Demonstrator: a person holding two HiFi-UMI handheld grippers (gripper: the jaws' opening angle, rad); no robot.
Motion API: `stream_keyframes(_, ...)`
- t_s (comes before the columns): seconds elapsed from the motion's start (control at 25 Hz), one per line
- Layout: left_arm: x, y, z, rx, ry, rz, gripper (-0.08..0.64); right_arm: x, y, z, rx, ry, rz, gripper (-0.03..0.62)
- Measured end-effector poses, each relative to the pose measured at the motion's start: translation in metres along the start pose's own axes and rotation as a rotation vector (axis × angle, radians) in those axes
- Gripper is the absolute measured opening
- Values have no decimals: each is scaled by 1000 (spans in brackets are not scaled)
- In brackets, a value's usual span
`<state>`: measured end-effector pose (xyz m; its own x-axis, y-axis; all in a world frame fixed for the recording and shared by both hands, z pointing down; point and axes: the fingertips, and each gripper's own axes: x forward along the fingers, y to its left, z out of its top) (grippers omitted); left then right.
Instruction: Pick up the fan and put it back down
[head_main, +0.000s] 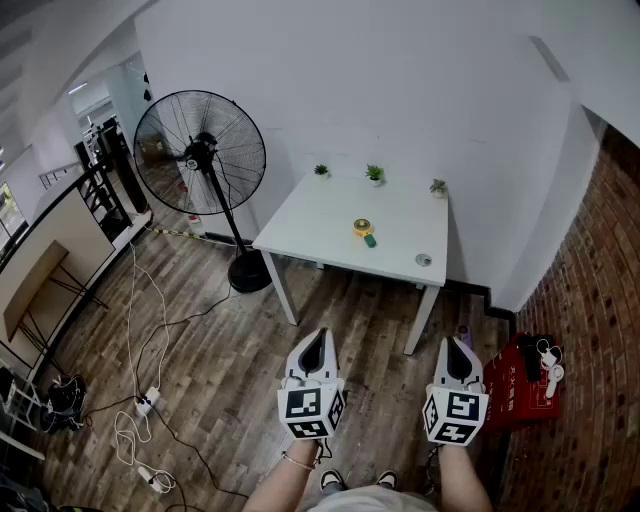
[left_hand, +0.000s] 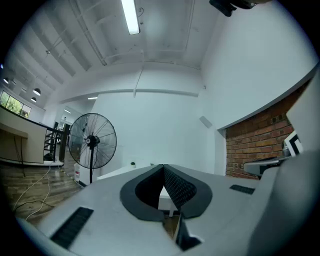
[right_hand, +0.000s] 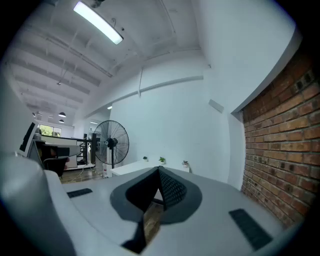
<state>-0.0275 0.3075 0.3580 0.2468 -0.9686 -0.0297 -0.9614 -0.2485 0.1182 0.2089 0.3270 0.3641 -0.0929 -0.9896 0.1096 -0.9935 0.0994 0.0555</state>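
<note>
A small yellow round fan (head_main: 362, 227) lies near the middle of the white table (head_main: 310, 215), with a small green item (head_main: 369, 240) just in front of it. A big black pedestal fan (head_main: 200, 150) stands on the floor left of the table, and it also shows as the pedestal fan (left_hand: 92, 141) and pedestal fan (right_hand: 111, 142) in the two gripper views. My left gripper (head_main: 318, 335) and right gripper (head_main: 455, 343) hang side by side over the wooden floor, well short of the table. Both are shut, tips touching, with nothing held. The left gripper (left_hand: 163, 167) and right gripper (right_hand: 159, 170) point toward the table.
Three small potted plants (head_main: 374, 173) line the table's far edge, and a small round disc (head_main: 424, 260) lies near its front right corner. A red box (head_main: 522, 380) sits by the brick wall at right. White cables and a power strip (head_main: 148, 402) trail across the floor at left.
</note>
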Motion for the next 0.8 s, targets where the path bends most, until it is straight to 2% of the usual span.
stream_keyframes(0.36, -7, 3, -4, -8, 8, 8, 9, -5, 5, 2, -7, -3, 7, 2)
stream_keyframes(0.8, -10, 11, -5, -4, 16, 8, 9, -6, 4, -4, 41, 8, -15, 3)
